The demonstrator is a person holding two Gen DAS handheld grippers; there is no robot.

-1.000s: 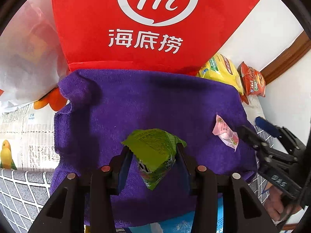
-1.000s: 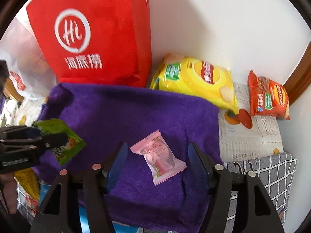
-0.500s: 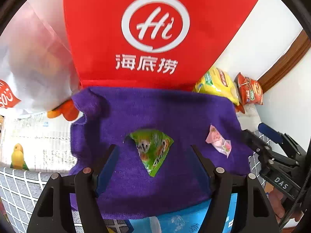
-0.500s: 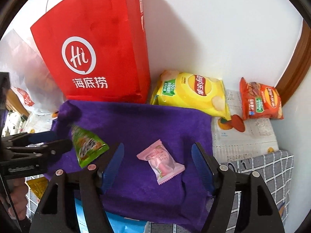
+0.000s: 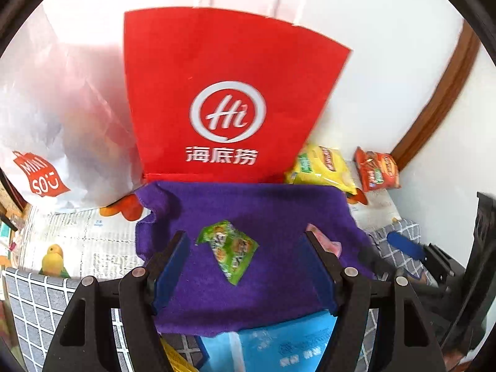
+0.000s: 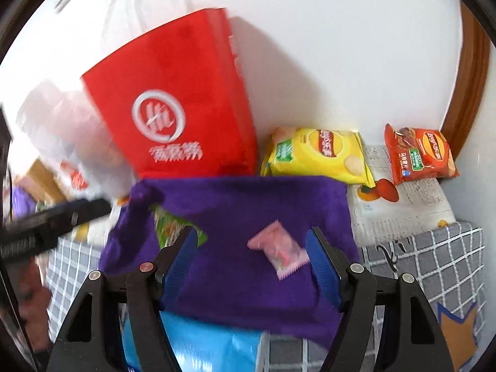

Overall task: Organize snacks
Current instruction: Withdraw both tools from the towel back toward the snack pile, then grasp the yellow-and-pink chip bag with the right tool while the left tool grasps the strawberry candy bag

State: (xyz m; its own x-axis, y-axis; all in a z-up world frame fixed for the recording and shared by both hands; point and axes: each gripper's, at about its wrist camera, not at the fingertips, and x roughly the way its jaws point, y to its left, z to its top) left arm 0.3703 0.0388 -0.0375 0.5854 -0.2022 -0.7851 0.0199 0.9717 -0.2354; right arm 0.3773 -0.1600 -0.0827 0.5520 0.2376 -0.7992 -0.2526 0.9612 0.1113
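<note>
The purple cloth (image 5: 248,210) offers open working surface. Two small obstacles lie flat on it: a green snack packet (image 5: 229,252) left of centre and a pink candy packet (image 6: 279,252) to the right, well apart. The rear is closed off by an upright red paper bag (image 5: 229,93) and a white plastic bag (image 5: 59,117). A yellow chip bag (image 6: 316,155) and an orange chip bag (image 6: 418,155) occupy the right rear corner against the wall (image 6: 341,46).

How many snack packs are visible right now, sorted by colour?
Green: 1, green pack on the towel
Pink: 1, pink pack on the towel
Yellow: 1, yellow bag
Orange-red: 1, orange bag
Total: 4
</note>
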